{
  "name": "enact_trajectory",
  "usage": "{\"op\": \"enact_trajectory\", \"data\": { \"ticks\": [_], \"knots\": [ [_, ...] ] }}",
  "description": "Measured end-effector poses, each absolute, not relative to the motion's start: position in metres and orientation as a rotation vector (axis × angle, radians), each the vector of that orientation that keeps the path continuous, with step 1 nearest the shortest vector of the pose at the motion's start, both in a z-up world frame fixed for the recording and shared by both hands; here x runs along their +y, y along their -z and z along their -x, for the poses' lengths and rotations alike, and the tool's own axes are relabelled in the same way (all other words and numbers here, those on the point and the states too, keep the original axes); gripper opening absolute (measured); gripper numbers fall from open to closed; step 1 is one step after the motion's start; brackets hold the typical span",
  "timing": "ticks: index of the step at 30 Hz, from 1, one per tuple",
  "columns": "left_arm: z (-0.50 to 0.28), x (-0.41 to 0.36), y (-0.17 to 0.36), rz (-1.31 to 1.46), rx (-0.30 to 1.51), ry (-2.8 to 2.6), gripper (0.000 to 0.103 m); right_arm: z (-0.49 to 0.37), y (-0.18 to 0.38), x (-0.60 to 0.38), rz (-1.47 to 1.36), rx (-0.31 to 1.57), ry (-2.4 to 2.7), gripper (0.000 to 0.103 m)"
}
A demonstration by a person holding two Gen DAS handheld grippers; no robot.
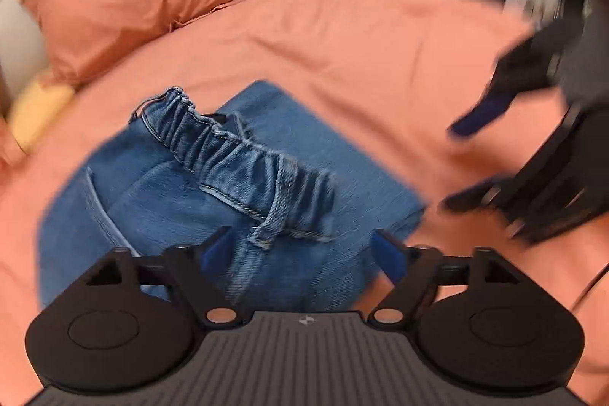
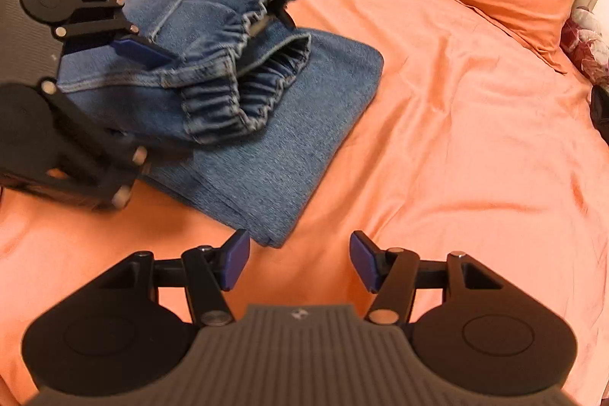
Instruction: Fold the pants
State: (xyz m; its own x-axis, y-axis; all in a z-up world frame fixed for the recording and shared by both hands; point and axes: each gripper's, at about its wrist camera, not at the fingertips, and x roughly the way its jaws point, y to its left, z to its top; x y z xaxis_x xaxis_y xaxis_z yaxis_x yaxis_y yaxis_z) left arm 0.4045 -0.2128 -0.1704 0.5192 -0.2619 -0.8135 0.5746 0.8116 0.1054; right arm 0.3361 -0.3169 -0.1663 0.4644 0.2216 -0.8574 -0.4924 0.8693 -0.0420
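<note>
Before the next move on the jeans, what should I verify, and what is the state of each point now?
1. Left gripper free of cloth: ok, open, blue pads apart above the jeans.
2. Right gripper free: ok, open over bare orange sheet.
3. Legs folded flat underneath: ok, a neat layered stack.
4. Elastic waistband lying flat: not ok, bunched and gaping open.
5. Grippers apart from each other: ok.
6. Edges aligned on the far side: cannot tell.
</note>
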Motion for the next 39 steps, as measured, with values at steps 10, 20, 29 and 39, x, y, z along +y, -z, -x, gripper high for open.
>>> {"op": "enact_trajectory", "data": {
  "ticks": [10, 20, 29, 39],
  "knots": [
    [-0.399, -0.129, 0.132, -0.368, 0.877, 0.439, 0.089, -0.353, 0.124, -0.286, 0.091, 0.945, -0.447, 0.063],
    [-0.44, -0.055, 0.133, -0.314, 0.917, 0.279, 0.088, -0.441, 0.139, -0.263, -0.258, 1.018, -0.335, 0.075],
    [-0.45, -0.021, 0.146, -0.244, 0.943, 0.262, 0.088, -0.483, 0.175, -0.249, -0.402, 1.097, -0.332, 0.033],
    [-0.456, -0.01, 0.135, -0.131, 0.918, 0.204, 0.084, -0.455, 0.062, -0.194, -0.047, 0.836, -0.449, 0.009]
  ]
}}
